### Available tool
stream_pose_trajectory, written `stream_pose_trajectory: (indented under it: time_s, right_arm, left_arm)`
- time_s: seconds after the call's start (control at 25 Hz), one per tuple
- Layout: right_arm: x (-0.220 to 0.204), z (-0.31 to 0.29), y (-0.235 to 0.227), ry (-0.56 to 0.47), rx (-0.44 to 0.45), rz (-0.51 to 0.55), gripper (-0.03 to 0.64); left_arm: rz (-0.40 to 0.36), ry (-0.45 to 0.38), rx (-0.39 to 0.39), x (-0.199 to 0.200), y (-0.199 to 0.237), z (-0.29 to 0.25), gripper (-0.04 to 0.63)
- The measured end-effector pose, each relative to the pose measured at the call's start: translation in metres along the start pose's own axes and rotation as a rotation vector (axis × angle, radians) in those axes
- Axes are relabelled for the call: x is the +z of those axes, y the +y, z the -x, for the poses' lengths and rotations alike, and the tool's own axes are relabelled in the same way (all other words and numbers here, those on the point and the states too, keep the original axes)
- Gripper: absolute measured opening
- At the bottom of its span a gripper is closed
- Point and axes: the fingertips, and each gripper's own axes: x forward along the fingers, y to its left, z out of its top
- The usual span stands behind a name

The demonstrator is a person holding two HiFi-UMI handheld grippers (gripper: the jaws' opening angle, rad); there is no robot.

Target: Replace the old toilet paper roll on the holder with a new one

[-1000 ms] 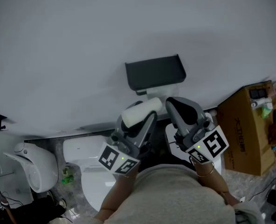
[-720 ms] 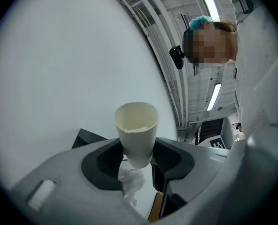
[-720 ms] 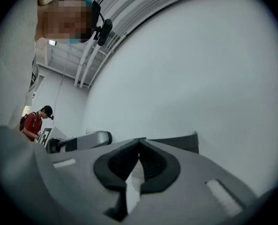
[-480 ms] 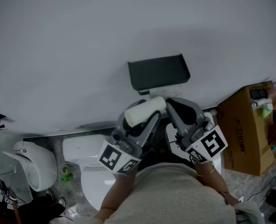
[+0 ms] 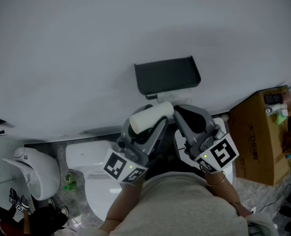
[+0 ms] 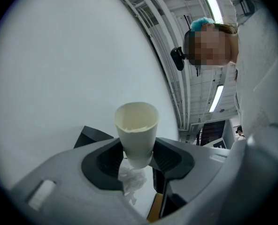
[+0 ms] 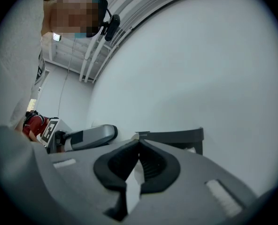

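Our left claw [image 6: 138, 157] grips a bare cream cardboard tube [image 6: 136, 123] just below the dark grey wall holder [image 5: 167, 76], likely for discarding. Our right claw [image 7: 138, 146] is closed, empty.

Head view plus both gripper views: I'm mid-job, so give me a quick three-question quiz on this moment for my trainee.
1. True or false: the right gripper is clamped on a fresh roll.
2. What sits between the jaws of the left gripper?
A. A full new roll
B. A near-bare cream tube with a scrap of paper hanging from it
C. Nothing
3. In the head view, what dark thing is fixed above both grippers?

Key
1. False: its jaws are together with nothing between them.
2. B
3. The dark holder.
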Motion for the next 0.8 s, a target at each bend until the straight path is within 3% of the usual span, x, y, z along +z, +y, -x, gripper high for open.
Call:
stream_pose_trajectory:
  time_s: [0.28,0.8]
  right_arm:
    - [-0.006,0.000,0.004,0.034,0.015,0.055,0.003]
    - [-0.018,0.001,0.007,0.064,0.063,0.023,0.003]
  left_arm:
    - [-0.002,0.012,0.026,-0.003,0.004,0.003,0.196]
    - [0.008,-0.012,0.040,-0.002,0.006,-0.003,0.196]
